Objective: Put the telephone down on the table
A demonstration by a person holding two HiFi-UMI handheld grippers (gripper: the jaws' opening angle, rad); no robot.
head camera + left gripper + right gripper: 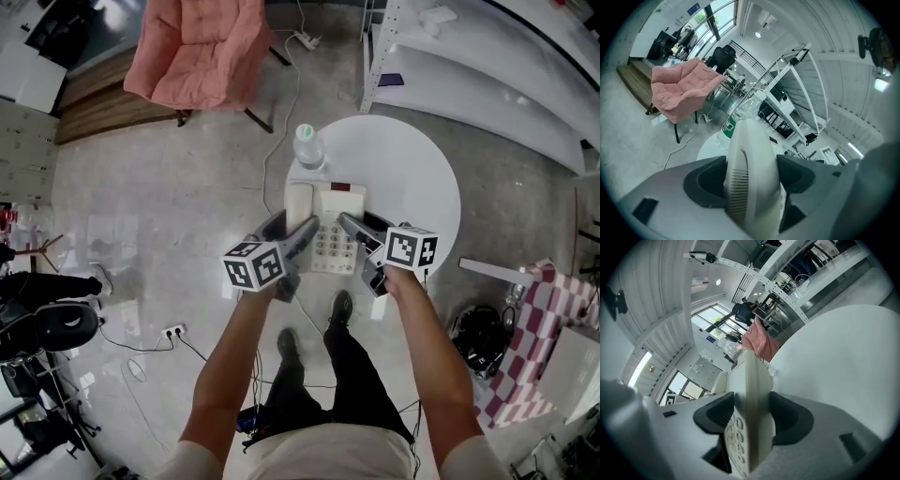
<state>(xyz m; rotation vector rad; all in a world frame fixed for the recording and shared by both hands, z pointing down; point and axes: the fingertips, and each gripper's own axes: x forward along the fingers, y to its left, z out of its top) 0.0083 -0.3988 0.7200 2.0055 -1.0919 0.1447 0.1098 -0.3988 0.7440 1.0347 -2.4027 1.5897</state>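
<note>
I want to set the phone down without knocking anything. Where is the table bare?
Bare: the right half of the table, from the telephone to the right rim, and the far edge right of the bottle. Crowded: the left side, where the bottle stands close behind the telephone.

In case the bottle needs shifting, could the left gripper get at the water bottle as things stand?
Probably not: the left gripper is shut on the telephone, which it holds together with the right gripper, and the telephone sits between it and the water bottle.

No legible text.
Green label on bottle point(730, 123), key markings on telephone point(330, 231): too blurred to read.
</note>
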